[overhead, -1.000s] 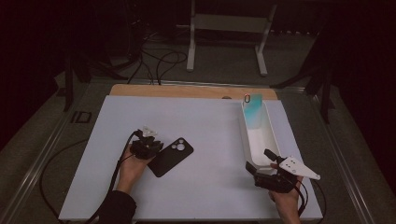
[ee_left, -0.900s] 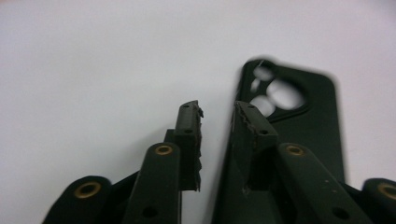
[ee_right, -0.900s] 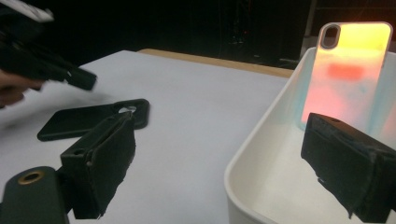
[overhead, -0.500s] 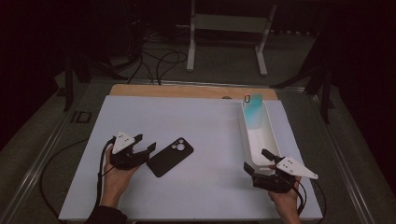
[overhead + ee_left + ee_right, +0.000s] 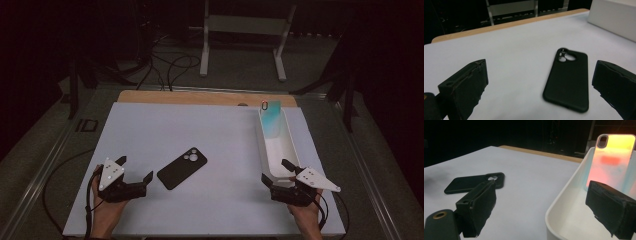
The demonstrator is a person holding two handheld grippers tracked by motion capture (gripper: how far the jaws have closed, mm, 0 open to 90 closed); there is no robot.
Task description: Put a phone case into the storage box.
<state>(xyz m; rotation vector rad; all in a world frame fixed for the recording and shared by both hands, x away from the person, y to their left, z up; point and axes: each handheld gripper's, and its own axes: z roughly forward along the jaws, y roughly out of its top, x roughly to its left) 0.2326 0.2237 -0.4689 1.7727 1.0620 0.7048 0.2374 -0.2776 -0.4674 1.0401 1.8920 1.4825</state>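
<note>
White table top (image 5: pixel 210 130), wooden strip along far edge. Black phone case (image 5: pixel 182 168) lies flat on the table, camera cutout end toward the far right, left of centre. In the left gripper view the case (image 5: pixel 567 80) sits just ahead, between the 2 jaws' lines, untouched.

Left gripper (image 5: pixel 136 175) held low at the near left, jaws spread wide, nothing between them; near the case, not touching.

Right gripper (image 5: pixel 276 172) at the near right, jaws spread, empty, at the near end of a long white tray (image 5: pixel 290 145). In the right gripper view 1 jaw stands over the tray's inside (image 5: pixel 571 220), the other over the table.

A second, translucent phone case (image 5: pixel 611 160) leans upright against the tray's far end, glowing orange to teal.
</note>
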